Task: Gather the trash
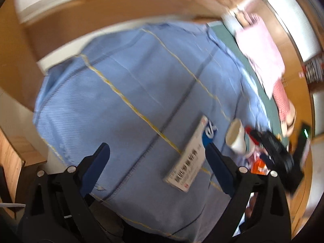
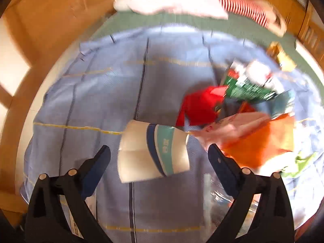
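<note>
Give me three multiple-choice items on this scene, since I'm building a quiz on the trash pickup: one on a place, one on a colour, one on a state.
1. In the right wrist view, the paper cup lies:
A. between the open fingers
B. on the floor
C. on the pink cloth

2. The cloth under the trash is:
A. red
B. light blue
C. black

3. The left gripper is:
A. shut on the cup
B. shut on the flat box
C. open, holding nothing

Answers: 1 A, the cup sits on its side between the two fingers. 2 B, blue fabric with yellow lines. 3 C, its fingers are spread, the flat box lying free.
</note>
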A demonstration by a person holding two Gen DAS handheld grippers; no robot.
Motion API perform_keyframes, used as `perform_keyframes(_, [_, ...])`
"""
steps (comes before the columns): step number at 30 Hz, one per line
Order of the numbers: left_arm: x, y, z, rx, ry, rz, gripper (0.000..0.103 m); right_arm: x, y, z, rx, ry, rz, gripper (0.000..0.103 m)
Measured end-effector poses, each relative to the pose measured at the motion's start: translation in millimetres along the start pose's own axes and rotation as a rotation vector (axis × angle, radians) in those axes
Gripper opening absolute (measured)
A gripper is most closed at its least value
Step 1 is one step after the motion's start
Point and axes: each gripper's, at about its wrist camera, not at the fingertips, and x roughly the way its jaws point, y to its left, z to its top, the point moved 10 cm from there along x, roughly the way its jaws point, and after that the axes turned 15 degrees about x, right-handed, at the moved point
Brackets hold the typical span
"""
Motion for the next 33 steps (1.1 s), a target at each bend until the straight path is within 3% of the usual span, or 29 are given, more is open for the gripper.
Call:
perform_keyframes(3, [9.8,-12.3,-2.0,0.058,0.027,0.0,0.095,32.3,14.4,-4.8,-0.012,0.066,-0.017,0.095])
perform_keyframes(5, [14.5,-15.6,-3.4,0.071,0.041,-0.003,0.095,35.8,26.2,-19.2,-0.045,0.062,-0.043,0.094])
perform_keyframes(6, [17.0,-16.5,-4.5,0.071,0.05,-0.007,0.095,34.2,27.8,-24.5,-0.049,0.053,-0.046,0.085])
perform_keyframes(10, [21.3,-17.5,-4.5,0.072,0.052,-0.017,0.095,31.1,34.7,-35.4,-0.038,0.046,-0.011,0.083])
perform_keyframes(13, [28.1,-21.7,-3.5,0.109,0.057,-0.014,0.095,-2.8,24.1,-43.2,-0.032,-0.014,0.01,0.083])
perform_keyframes(17, [56.8,-42.7,-6.6,0.241,0.079,0.008,0.094,-69.8,-6.0,-48.9,0.069,-0.159,0.037,0.083])
perform_keyframes(19, [74.5,-56.0,-15.9,0.335,0.11,0.021,0.073,-100.3,-18.5,-58.1,0.091,-0.19,0.092,0.083])
perform_keyframes(20, [77.3,-58.7,-18.4,0.37,0.111,0.037,0.073,-110.7,-23.0,-61.8,0.082,-0.2,0.102,0.083])
perform_keyframes(21, [77.4,-61.3,-20.1,0.415,0.09,0.07,0.065,-120.4,-24.7,-64.3,0.068,-0.211,0.113,0.083])
perform_keyframes(22, [76.7,-64.6,-19.9,0.448,0.073,0.088,0.048,-135.3,-31.4,-70.4,0.048,-0.224,0.128,0.083])
perform_keyframes(23, [75.5,-68.6,-20.7,0.473,0.07,0.088,0.043,-144.1,-35.2,-73.6,0.038,-0.228,0.14,0.083])
perform_keyframes(28, [54.3,-89.6,-18.8,0.505,-0.005,0.011,0.039,-194.0,-69.5,-91.4,-0.002,-0.303,0.14,0.083])
perform_keyframes(31, [30.2,-119.6,-22.3,0.557,-0.078,-0.104,0.039,-218.5,-97.5,-101.7,-0.005,-0.323,0.127,0.083])
perform_keyframes(33, [10.1,-147.7,-27.4,0.615,-0.119,-0.233,0.039,-230.7,-120.7,-104.6,-0.004,-0.329,0.114,0.083])
